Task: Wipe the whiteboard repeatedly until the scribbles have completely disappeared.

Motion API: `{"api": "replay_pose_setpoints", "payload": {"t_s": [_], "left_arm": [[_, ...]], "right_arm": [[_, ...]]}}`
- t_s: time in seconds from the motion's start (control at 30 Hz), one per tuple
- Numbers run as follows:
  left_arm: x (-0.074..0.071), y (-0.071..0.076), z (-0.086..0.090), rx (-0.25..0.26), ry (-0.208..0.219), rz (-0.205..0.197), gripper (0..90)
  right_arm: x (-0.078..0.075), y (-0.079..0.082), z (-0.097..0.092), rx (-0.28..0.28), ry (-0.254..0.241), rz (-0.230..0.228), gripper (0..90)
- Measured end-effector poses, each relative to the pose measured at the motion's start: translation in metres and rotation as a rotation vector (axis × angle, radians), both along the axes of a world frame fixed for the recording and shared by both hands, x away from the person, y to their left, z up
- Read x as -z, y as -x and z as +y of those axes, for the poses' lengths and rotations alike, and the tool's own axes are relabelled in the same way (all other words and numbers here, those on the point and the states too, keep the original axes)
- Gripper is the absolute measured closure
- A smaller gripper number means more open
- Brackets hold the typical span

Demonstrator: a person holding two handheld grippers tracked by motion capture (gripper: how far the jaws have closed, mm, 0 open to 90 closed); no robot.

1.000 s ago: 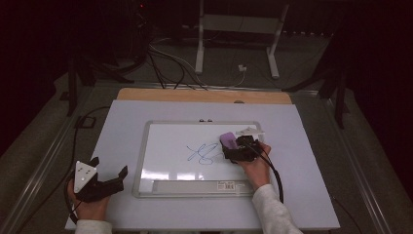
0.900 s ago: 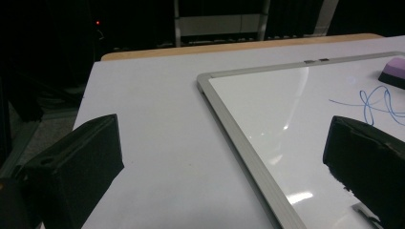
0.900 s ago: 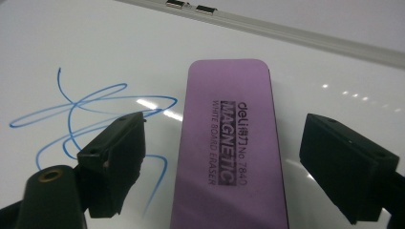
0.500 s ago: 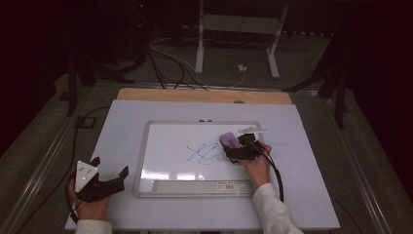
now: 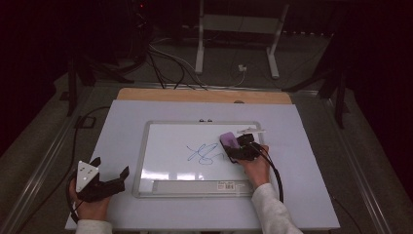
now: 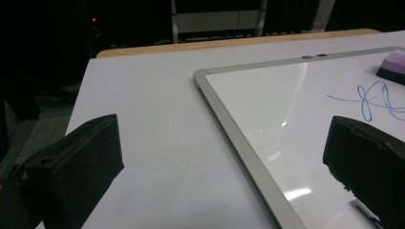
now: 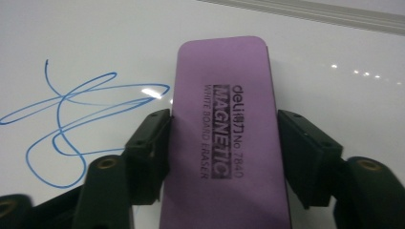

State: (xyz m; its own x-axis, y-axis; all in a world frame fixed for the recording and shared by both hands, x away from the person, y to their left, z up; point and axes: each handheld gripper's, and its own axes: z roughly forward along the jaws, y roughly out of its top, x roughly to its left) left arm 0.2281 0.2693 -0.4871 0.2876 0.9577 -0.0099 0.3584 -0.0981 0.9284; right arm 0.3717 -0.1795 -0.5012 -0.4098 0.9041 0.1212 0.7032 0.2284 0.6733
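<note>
A purple whiteboard eraser (image 7: pixel 229 143) lies flat on the whiteboard (image 5: pixel 170 141), just right of a blue scribble (image 5: pixel 204 153). My right gripper (image 7: pixel 224 143) straddles the eraser; its jaws have just been closing, and both pads now touch the eraser's long sides. From above, the right gripper (image 5: pixel 237 148) sits at the eraser (image 5: pixel 227 140) with the hand behind it. My left gripper (image 5: pixel 110 168) rests on the white table left of the board, jaws wide apart with nothing between them. In the left gripper view, the left gripper (image 6: pixel 224 157) points across the board's silver frame (image 6: pixel 229 129).
A white pen-like object (image 5: pixel 252 130) lies near the board's top right corner. A tray strip (image 5: pixel 195 186) runs along the board's near edge. A wooden edge (image 5: pixel 204 95) borders the table's far side. Cables and stand legs (image 5: pixel 199 53) lie on the floor beyond.
</note>
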Motion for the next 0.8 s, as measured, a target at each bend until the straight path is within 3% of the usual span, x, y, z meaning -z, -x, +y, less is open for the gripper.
{"api": "replay_pose_setpoints", "payload": {"t_s": [0.53,0.8], "left_arm": [[0.000,0.000,-0.001,0.002,-0.002,0.001,0.6],[0.000,0.000,-0.001,0.003,-0.003,0.001,0.6]], "right_arm": [[0.000,0.002,0.004,0.023,0.023,-0.006,40.8],[-0.001,0.010,0.012,-0.017,0.068,-0.023,40.9]]}}
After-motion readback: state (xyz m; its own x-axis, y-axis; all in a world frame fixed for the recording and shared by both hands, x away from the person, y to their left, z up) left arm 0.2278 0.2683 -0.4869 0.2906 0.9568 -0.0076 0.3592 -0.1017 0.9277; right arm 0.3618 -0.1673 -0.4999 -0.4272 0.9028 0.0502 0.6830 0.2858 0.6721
